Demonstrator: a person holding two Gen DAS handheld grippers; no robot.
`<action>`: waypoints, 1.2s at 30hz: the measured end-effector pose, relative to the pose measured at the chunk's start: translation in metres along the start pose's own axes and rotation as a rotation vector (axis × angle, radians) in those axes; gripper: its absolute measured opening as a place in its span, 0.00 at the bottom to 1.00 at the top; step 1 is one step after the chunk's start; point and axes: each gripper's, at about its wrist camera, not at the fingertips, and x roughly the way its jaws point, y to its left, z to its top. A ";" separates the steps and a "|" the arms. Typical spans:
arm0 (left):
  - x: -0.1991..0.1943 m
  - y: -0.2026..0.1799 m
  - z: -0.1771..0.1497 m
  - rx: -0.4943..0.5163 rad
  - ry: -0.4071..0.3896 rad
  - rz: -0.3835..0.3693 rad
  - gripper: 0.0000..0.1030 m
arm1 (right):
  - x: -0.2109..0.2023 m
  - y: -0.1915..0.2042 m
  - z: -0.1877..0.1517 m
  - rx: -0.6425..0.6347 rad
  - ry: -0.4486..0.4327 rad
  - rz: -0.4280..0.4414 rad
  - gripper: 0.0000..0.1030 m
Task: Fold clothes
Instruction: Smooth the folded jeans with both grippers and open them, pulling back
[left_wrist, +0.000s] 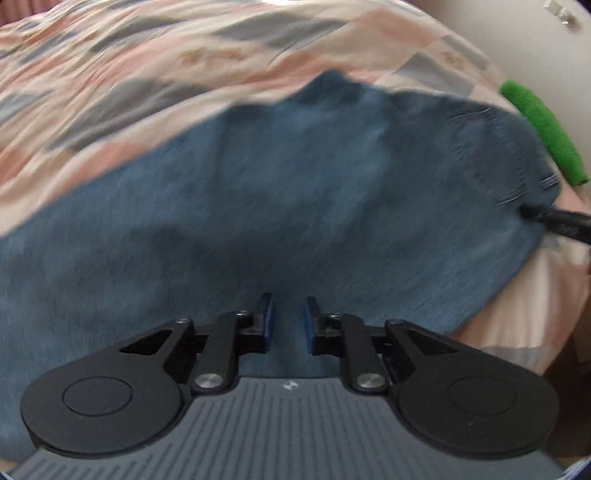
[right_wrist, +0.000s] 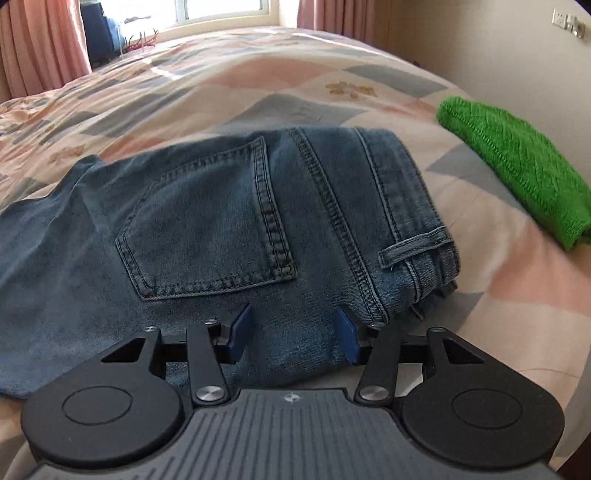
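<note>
We find the jeans (right_wrist: 229, 229) lying on the bed (right_wrist: 258, 81), back side up, 1 rear pocket (right_wrist: 210, 229) and 1 belt loop (right_wrist: 415, 249) showing; the waist end lies to the right and the leg cloth runs off to the left, and the stacked edges at the waist suggest they are already doubled lengthwise. The right gripper (right_wrist: 292, 330) hangs low over the denim below the pocket, fingers spread wide with nothing between them; we judge it placed to take the seat edge for the next fold. The left gripper (left_wrist: 288, 323) sits over the leg cloth with its blue pads (left_wrist: 268, 321) set narrowly apart and no cloth caught; whether either tool touches the fabric we cannot tell, and the left view is blurred. A dark finger (left_wrist: 557, 221) shows in the left view at the waist corner; we take it for part of the other tool. A folded green knit (right_wrist: 517, 166) lies near the waist end but apart from it; it limits room to swing the jeans that way. Curtains (right_wrist: 40, 48) and a window (right_wrist: 221, 11) stand well beyond the bed; nothing else obstructs.
</note>
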 end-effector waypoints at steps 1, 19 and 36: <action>-0.006 -0.001 0.000 -0.008 -0.015 0.001 0.11 | -0.008 0.003 0.003 -0.001 -0.017 0.003 0.48; -0.092 0.047 -0.017 -0.078 0.048 0.003 0.35 | -0.114 0.113 -0.020 0.258 0.000 0.021 0.71; -0.320 0.121 -0.111 0.050 -0.067 0.119 0.63 | -0.332 0.264 -0.041 0.359 -0.067 0.081 0.98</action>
